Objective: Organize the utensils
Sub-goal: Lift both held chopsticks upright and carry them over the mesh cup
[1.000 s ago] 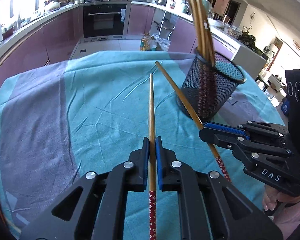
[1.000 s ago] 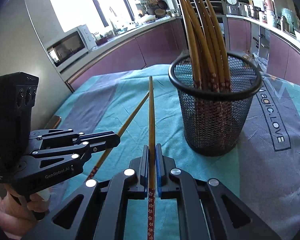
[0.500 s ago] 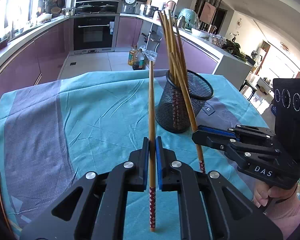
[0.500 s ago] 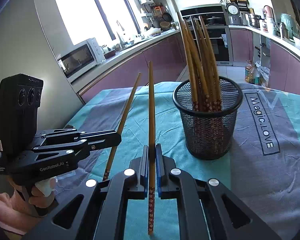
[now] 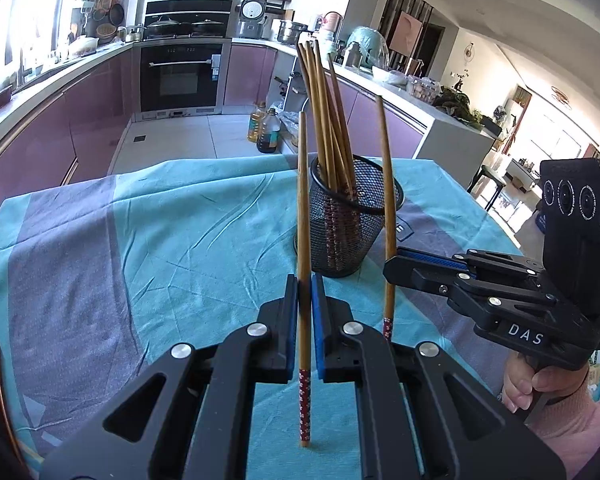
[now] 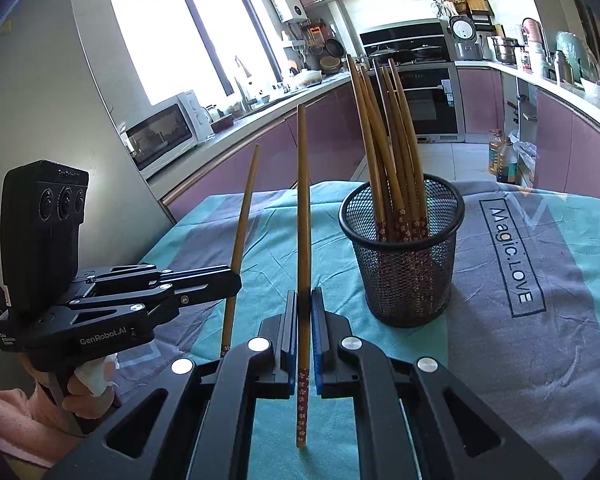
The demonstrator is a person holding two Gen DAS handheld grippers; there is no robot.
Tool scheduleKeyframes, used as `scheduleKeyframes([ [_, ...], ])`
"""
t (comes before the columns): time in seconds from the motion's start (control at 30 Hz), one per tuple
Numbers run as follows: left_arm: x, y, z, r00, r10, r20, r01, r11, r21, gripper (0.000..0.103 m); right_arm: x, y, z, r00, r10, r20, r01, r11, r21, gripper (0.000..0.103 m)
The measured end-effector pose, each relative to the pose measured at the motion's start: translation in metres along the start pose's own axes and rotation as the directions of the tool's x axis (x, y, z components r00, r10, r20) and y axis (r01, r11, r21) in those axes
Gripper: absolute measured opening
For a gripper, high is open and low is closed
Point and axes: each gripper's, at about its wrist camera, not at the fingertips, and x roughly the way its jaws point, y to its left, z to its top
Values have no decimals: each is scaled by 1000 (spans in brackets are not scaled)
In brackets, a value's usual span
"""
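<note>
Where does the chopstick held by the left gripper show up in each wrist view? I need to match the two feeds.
Left wrist view: the left gripper's chopstick stands dead centre, clamped between the blue fingers.
Right wrist view: same chopstick, left of centre, leaning slightly, held by the left gripper.
Shared landmark: the black mesh holder full of chopsticks.

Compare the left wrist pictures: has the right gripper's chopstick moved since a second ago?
Yes. The chopstick has swung from a slant beside the mesh holder to near upright in the right gripper.

Two wooden chopsticks [image 5: 303, 216] [image 6: 303, 216] upright above the cloth, near black mesh holder [image 6: 404, 264] full of chopsticks.
</note>
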Motion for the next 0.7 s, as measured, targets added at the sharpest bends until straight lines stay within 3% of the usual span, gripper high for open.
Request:
scheduleKeyframes([
  [0.7,-11,-9,11,998,-39,39,39,999,15,8,-23,-5,11,998,0,66,1,1000,-10,6],
])
